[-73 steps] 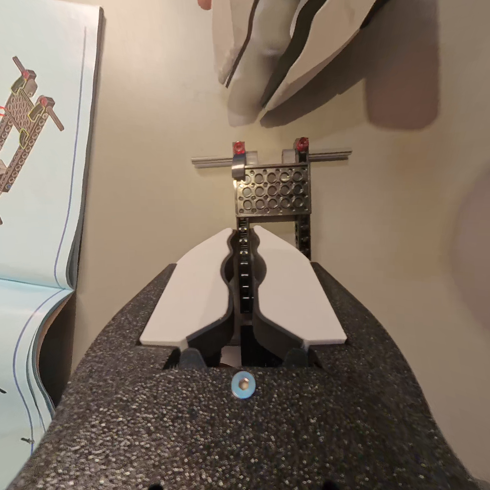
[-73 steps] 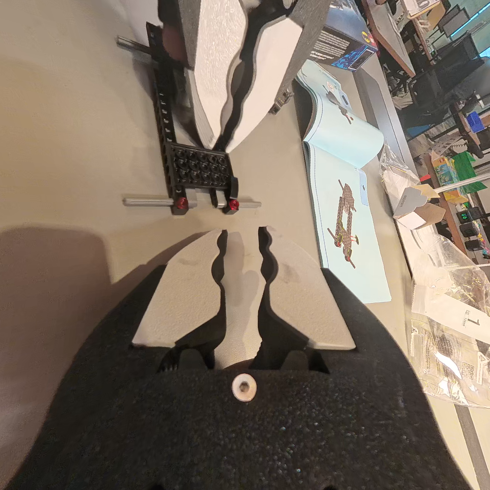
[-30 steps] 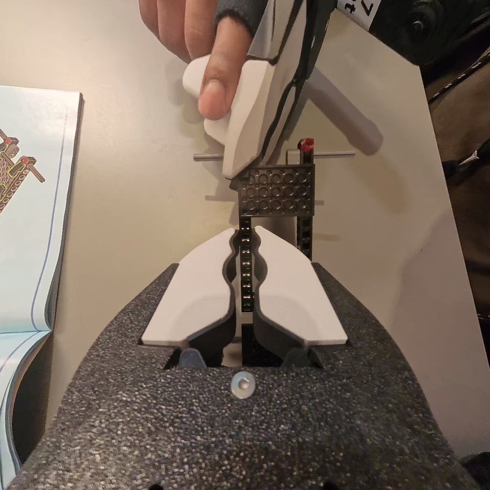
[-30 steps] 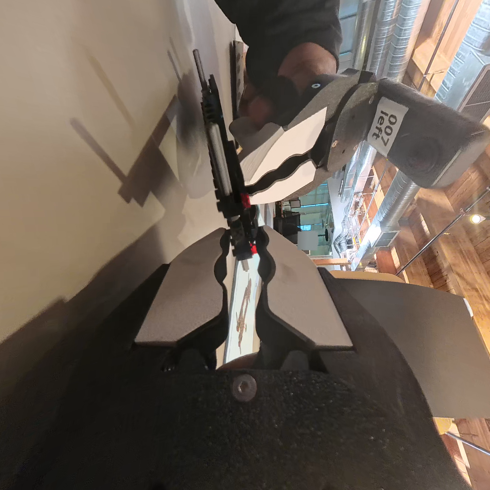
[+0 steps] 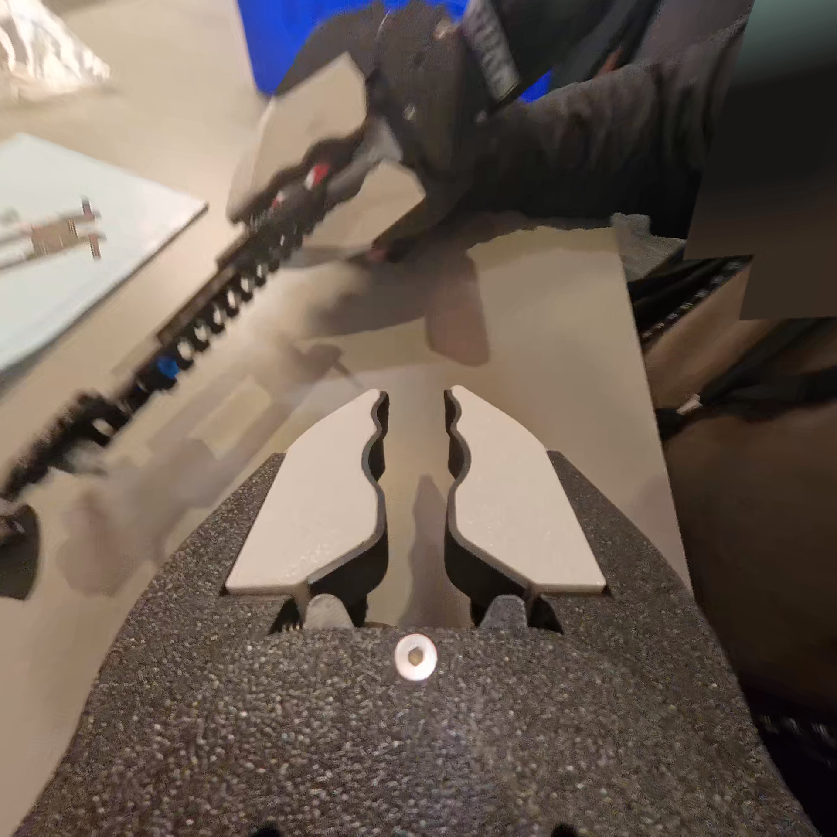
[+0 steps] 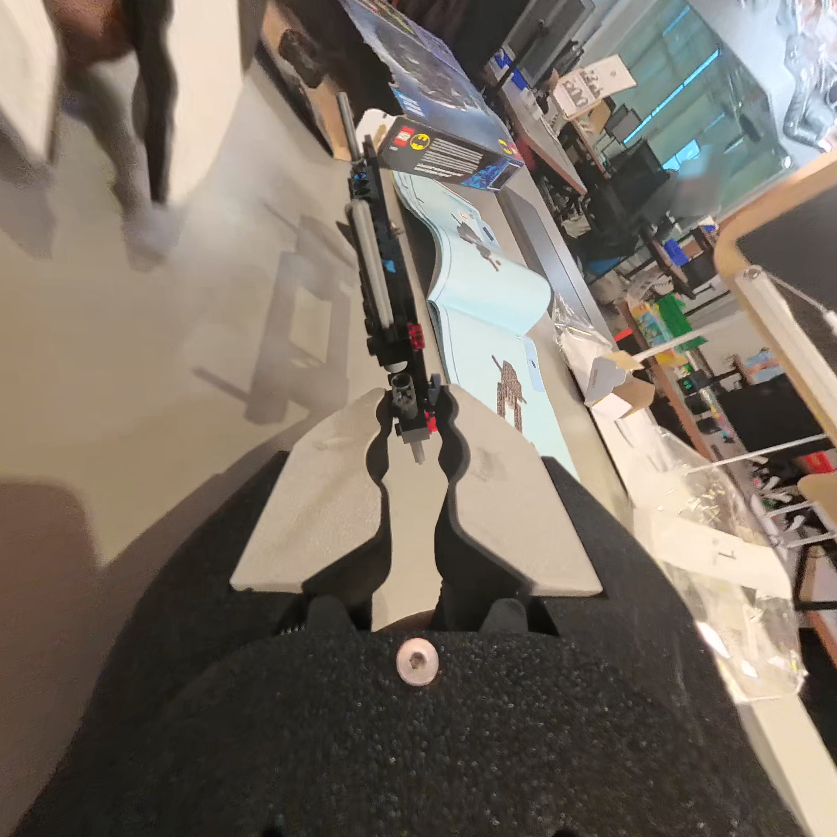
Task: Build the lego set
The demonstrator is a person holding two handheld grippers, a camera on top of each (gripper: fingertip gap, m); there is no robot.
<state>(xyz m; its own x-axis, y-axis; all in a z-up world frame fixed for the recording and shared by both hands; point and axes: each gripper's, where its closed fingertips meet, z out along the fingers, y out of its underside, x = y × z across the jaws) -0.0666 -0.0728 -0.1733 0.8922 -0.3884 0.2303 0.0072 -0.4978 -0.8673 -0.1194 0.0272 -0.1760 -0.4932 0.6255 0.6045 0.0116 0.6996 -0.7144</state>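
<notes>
Your right gripper (image 6: 414, 407) has its jaws closed on one end of a long black brick assembly (image 6: 385, 290), pads pressing on it from both sides — the piece runs away from the jaws toward the upper middle of the right wrist view, lifted off the surface (image 6: 113, 362).

Your left gripper (image 5: 416, 398) has its jaws parted with nothing between them, only bare surface showing in the gap. In its view the assembly lies diagonally across the left of the frame, well apart from those jaws.

An open pale-blue instruction booklet (image 6: 489, 317) lies right of centre, a dark printed box (image 6: 444, 136) beyond it, and clear plastic bags (image 6: 724, 566) at lower right. The room behind holds cluttered desks and large windows.
</notes>
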